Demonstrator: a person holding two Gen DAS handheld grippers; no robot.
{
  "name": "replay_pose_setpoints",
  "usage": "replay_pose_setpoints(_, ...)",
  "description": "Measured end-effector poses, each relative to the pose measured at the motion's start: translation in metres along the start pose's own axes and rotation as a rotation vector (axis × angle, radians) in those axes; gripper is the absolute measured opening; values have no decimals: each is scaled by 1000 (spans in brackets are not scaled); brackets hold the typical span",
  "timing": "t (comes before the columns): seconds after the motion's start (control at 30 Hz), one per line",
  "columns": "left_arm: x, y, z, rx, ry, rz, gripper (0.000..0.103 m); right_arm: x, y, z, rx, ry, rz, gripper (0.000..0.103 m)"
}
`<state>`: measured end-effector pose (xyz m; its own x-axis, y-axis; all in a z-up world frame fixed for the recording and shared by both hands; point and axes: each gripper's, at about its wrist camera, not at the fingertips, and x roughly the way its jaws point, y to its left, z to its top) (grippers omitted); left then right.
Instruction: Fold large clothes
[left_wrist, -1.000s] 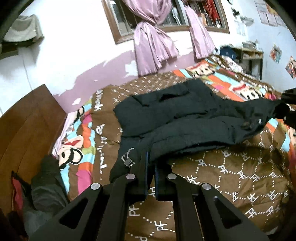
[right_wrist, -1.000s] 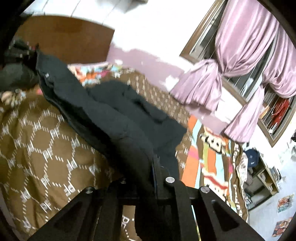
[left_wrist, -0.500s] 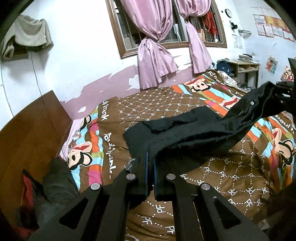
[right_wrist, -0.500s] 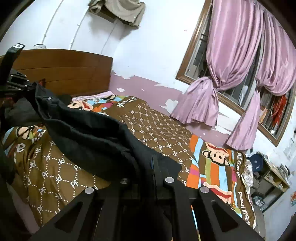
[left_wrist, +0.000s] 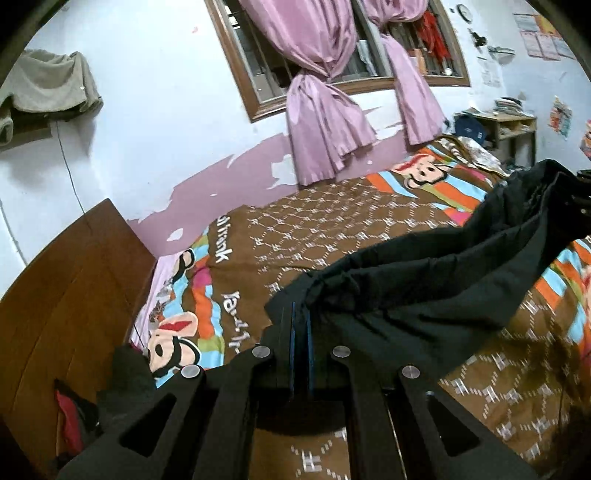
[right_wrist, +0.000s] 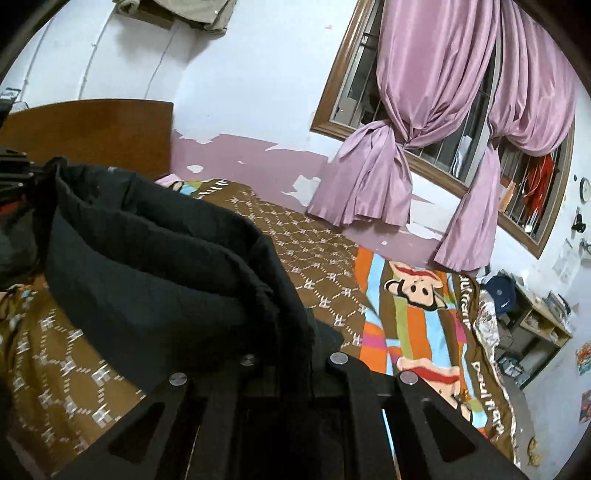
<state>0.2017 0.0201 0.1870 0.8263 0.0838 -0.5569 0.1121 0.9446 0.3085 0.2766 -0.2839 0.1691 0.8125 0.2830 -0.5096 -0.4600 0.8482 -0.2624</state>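
Clamped on an edge of the large black fabric garment (left_wrist: 436, 288), the left gripper (left_wrist: 301, 317) sits low in the centre of the left wrist view, its blue-edged fingers pressed together with cloth bunched between them. From there the garment stretches in a sagging band toward the right edge of the frame, lifted off the brown patterned bedspread with cartoon monkey faces and bright stripes (left_wrist: 332, 229) that fills the middle of the picture.

At the lower centre of the right wrist view, the right gripper (right_wrist: 291, 332) is likewise closed on the garment (right_wrist: 155, 266); thick folds spill over its fingers and hide most of them. The cloth runs to the left side of that frame, where the dark shape at its far end is too indistinct to make out. The bedspread (right_wrist: 325, 266) lies below and to the right of it.

A brown wooden headboard (left_wrist: 62, 295) stands at the left of the left wrist view. Pink tied-back curtains (left_wrist: 321, 122) hang over a wood-framed barred window (right_wrist: 336, 110) along the top of both views. A grey-beige cloth (left_wrist: 48, 85) hangs high on the white wall at upper left.
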Motion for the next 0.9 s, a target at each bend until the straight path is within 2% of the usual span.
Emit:
replay_pose_setpoints(0.3,88,17,22,-6,26,64,4,98,-9,12,18,47,-42,9)
replay_pose_setpoints(0.53,162,23,22,-63,50,86,4,165,-12,3,12,88,-40,9)
replay_pose_setpoints(0.9,247,20,15,-44,147,110,4,250,-5,-18,10,164,-37,9)
